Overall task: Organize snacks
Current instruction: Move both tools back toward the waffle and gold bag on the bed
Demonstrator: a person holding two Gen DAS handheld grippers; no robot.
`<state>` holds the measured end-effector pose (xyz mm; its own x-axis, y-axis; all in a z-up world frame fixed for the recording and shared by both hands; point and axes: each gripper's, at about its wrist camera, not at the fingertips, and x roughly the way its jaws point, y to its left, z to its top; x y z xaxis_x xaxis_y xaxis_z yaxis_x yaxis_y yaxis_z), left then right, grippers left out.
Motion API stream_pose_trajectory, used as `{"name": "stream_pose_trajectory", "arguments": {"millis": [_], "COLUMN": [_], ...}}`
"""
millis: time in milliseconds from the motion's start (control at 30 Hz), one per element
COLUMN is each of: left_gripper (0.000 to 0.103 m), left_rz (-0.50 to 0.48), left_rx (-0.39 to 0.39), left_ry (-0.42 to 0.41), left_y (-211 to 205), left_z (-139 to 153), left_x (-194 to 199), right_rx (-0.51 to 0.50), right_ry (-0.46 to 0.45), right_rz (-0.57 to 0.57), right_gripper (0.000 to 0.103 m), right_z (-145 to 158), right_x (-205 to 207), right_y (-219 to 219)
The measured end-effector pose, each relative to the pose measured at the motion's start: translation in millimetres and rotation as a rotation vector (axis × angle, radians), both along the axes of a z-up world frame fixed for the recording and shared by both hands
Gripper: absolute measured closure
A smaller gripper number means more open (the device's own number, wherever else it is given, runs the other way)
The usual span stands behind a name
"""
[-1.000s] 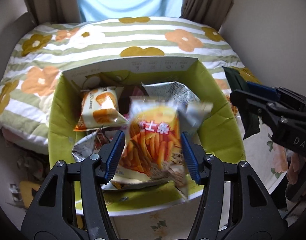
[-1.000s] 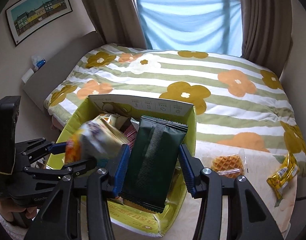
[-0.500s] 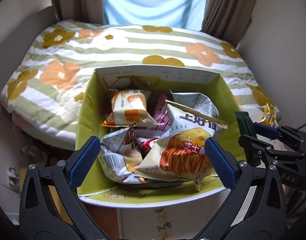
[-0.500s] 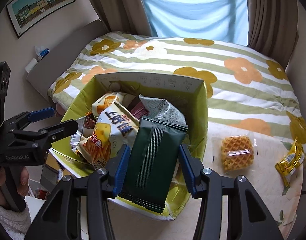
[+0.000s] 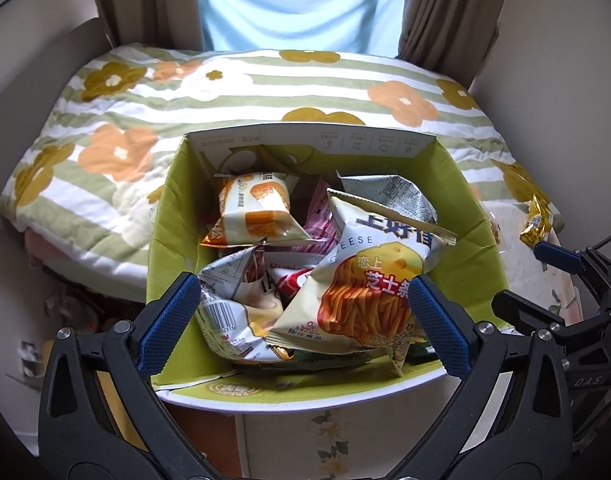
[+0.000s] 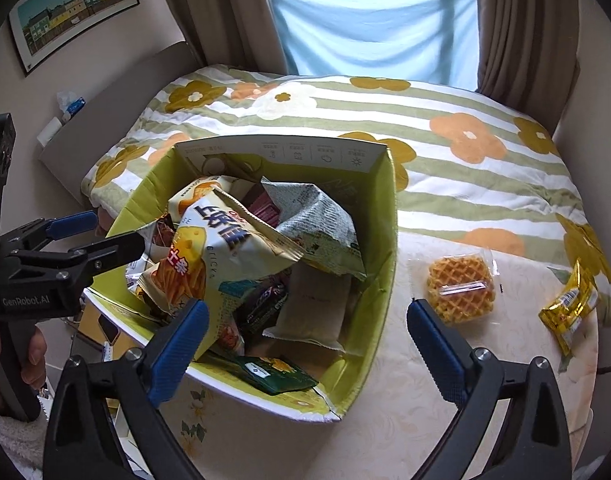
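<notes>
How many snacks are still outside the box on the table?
2. A wrapped waffle lies on the table just right of the green box; a yellow packet lies further right, near the table edge. Others may sit outside the camera views.

- A cream floral bench (image 6: 405, 392) is seen beside the bed (image 6: 445, 200).
- A green box (image 6: 381, 300), a wrapped waffle (image 6: 461, 288) and a yellow packet (image 6: 569, 308) are carried on it, apart.

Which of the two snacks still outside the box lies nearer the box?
The clear-wrapped waffle, just right of the green box; the yellow packet lies farther right.
</notes>
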<state>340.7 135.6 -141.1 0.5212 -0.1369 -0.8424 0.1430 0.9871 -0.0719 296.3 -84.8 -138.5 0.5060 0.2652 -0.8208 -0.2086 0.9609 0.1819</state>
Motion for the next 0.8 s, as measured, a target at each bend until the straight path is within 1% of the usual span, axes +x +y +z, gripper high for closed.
{"name": "stream_pose_trajectory", "arguments": {"millis": [200,367,567,700,800], "left_gripper": [0.0,0.0,0.0,0.0,0.0], "left_rz": [-0.015,-0.034,-0.038,-0.044,-0.051], "left_rx": [0.011,0.011,-0.006,-0.026,-0.025], "left_ry": [-0.018,-0.042,-0.057,-0.042,-0.033], "left_y": [-14.3,-42.4,-96.3,-147.1,-186.2], "left_z": [8.9,19.3,27.6,27.1,23.7], "left_x": [-7.0,-12.8,-21.1,-22.6,-21.5], "right_rx": [0.021,0.028,0.037,0.026,0.008], "right_ry": [-0.042,-0.085,-0.125,-0.138,-0.145], "right_rz": [-0.058,-0.124,-0.203,-0.251,-0.265], "right_gripper": [0.004,0.004,0.001,0.001,0.001], "right_z": [12.5,19.1,24.9,26.5,26.5], "right_x": [-12.2,-24.6,-36.9,-41.2,-42.3], "right_y": [-19.7,-57.4,-123.4,-175.8,-211.5]}}
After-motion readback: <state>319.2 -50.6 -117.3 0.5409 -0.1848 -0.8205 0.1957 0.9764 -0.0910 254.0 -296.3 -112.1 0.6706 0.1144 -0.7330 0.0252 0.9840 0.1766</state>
